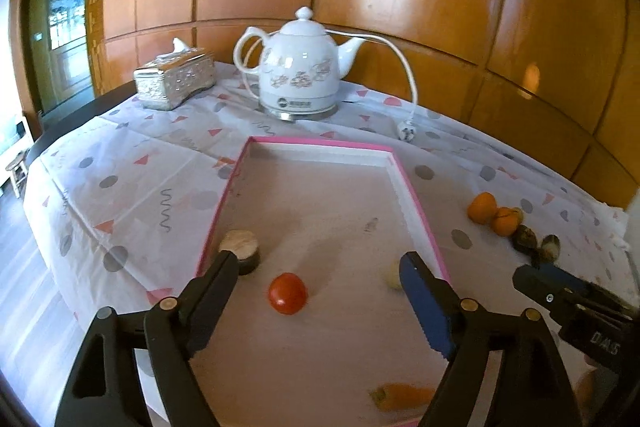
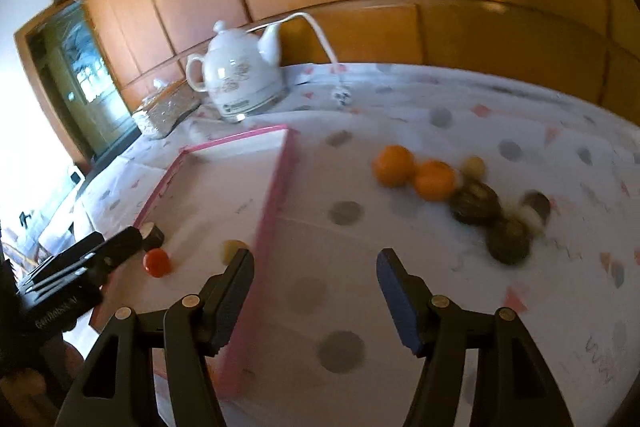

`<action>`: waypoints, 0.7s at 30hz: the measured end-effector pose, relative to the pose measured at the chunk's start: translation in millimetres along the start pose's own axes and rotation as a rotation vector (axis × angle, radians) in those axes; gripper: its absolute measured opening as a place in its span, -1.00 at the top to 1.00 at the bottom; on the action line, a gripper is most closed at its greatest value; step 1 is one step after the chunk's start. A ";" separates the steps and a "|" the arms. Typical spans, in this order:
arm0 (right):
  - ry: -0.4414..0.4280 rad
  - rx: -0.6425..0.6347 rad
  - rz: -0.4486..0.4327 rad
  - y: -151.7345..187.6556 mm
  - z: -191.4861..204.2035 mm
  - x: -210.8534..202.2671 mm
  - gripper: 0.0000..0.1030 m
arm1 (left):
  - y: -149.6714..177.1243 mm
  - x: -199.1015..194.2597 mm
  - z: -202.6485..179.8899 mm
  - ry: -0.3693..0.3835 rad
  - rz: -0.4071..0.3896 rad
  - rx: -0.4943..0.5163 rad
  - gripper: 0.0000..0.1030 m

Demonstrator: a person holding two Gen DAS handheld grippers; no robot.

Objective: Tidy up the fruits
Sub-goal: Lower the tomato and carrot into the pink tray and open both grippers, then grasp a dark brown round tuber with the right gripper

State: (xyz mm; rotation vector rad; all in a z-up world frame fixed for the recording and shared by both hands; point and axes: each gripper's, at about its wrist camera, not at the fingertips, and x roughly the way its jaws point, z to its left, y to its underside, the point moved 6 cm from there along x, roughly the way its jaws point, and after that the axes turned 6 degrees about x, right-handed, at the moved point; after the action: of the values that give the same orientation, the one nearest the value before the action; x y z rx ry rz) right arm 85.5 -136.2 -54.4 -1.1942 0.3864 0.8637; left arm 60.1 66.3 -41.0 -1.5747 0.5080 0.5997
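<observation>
Both grippers dominate the near foreground. Left gripper (image 1: pixel 320 263) stands wide open above the pink-rimmed tray (image 1: pixel 416 195), holding nothing; the red tomato (image 1: pixel 288 293) lies on the tray floor between and just beyond its fingertips, untouched. Right gripper (image 2: pixel 316 259) is also open and empty, poised over the tablecloth (image 2: pixel 460 267) just outside the tray rim.

Remaining fruit sits on the cloth well ahead of it: two oranges (image 2: pixel 412 171) touching, with dark round fruit (image 2: pixel 476 203) beside them, possibly kiwis, though motion blur prevents confirmation.

Recommendation: advance the right gripper toward the nearest dark fruit, jaws kept wide, straddle it squarely, and close gently to avoid rolling it into its neighbours.
</observation>
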 end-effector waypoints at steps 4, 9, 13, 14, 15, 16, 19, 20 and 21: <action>0.034 0.069 -0.024 6.5 -34.5 -12.3 -0.26 | 1.2 0.2 -13.2 0.029 0.009 0.030 -0.64; 0.130 0.165 -0.026 14.0 -84.8 -24.3 -0.05 | -0.1 -1.4 -28.0 0.070 0.006 0.058 -0.64; 0.197 0.197 -0.034 14.4 -112.0 -32.0 0.13 | -0.6 -1.1 -39.5 0.117 0.017 0.070 -0.64; 0.209 0.206 -0.033 14.1 -118.7 -32.7 0.18 | -0.3 -0.9 -42.7 0.125 0.021 0.078 -0.64; 0.213 0.211 -0.029 15.5 -123.3 -33.7 0.22 | 0.0 -1.3 -45.9 0.127 0.021 0.086 -0.64; 0.216 0.215 -0.026 15.8 -127.3 -33.4 0.22 | 0.7 -2.0 -49.1 0.133 0.020 0.094 -0.64; 0.221 0.218 -0.016 16.5 -133.5 -30.2 0.22 | 2.2 -2.1 -59.1 0.158 0.033 0.113 -0.64; 0.220 0.222 -0.012 15.9 -135.0 -28.0 0.22 | 2.5 -1.7 -62.3 0.165 0.037 0.119 -0.64; 0.212 0.229 -0.007 15.6 -136.5 -25.7 0.22 | 2.8 -1.5 -66.0 0.172 0.040 0.127 -0.64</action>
State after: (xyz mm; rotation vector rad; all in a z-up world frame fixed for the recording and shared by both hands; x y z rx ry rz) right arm 80.6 -269.7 -95.3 -1.0758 0.6360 0.6686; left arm 62.3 0.3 -38.9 -1.5052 0.6944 0.4551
